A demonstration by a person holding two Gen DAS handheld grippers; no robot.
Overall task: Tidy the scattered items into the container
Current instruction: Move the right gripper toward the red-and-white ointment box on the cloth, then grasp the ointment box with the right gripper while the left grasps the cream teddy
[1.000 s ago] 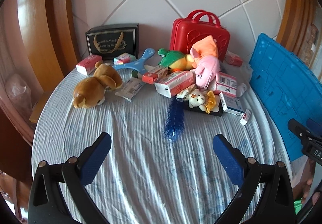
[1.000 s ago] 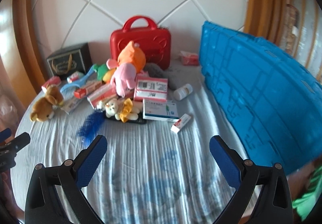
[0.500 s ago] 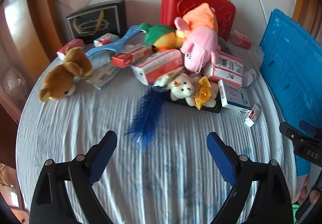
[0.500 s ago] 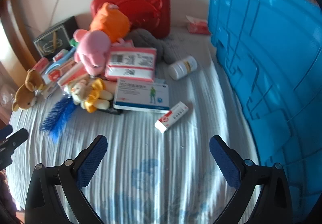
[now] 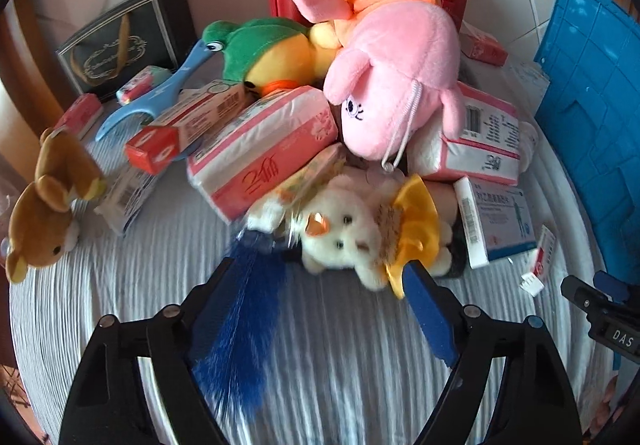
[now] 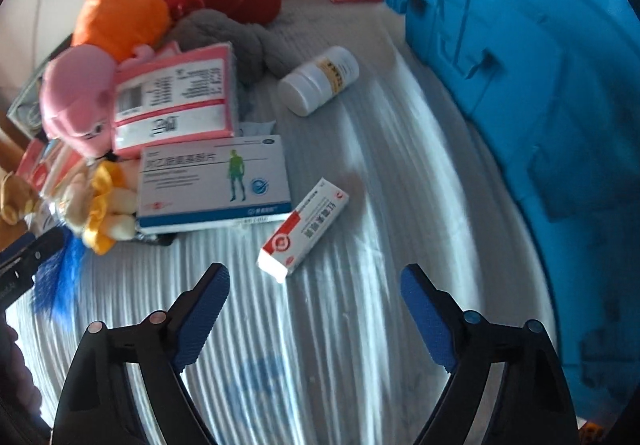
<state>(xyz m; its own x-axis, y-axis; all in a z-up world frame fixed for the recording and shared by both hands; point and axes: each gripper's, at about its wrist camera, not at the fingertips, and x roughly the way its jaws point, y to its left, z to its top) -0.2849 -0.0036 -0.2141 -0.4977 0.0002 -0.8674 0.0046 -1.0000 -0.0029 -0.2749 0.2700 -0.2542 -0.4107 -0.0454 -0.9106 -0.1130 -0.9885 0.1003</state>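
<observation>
**A:** Just ahead of your left gripper (image 5: 316, 309), the small cream plush (image 5: 348, 237) with the yellow bow lies on the striped surface (image 5: 352, 365), at the near edge of the pile. Your jaws stand wide with nothing in them, one on each side of the plush's lower end. The blue feather (image 5: 240, 325) runs along the inner face of your left-hand jaw, so I judge it could get pinched along with the toy.

**B:** How should you take the plush, then?

**A:** Ease forward until its body, not only the bow, sits between the jaws, and nudge a little away from the feather before you close. It looks soft, so squeeze firmly around the thick part. The pink plush (image 5: 396, 85) leans just behind the cream plush and a pink tissue pack (image 5: 264, 149) lies beside it; lift straight up so neither gets dragged.

**B:** And your other hand?

**A:** Your right gripper (image 6: 316, 309) is likewise spread wide and carries nothing. The red-and-white carton (image 6: 304, 229) lies slantwise just ahead of it, slightly toward its left-hand jaw. Beyond that carton from the cream plush, the blue container (image 6: 540, 85) rises along the right edge of the surface. The blue-and-white medicine box (image 6: 214, 183) lies between the plush and the carton, and the white bottle (image 6: 320, 79) lies on its side farther back, near the container wall.

**B:** How far along is the tidying?

**A:** By my reading, barely begun: everything visible lies outside the container.
</observation>
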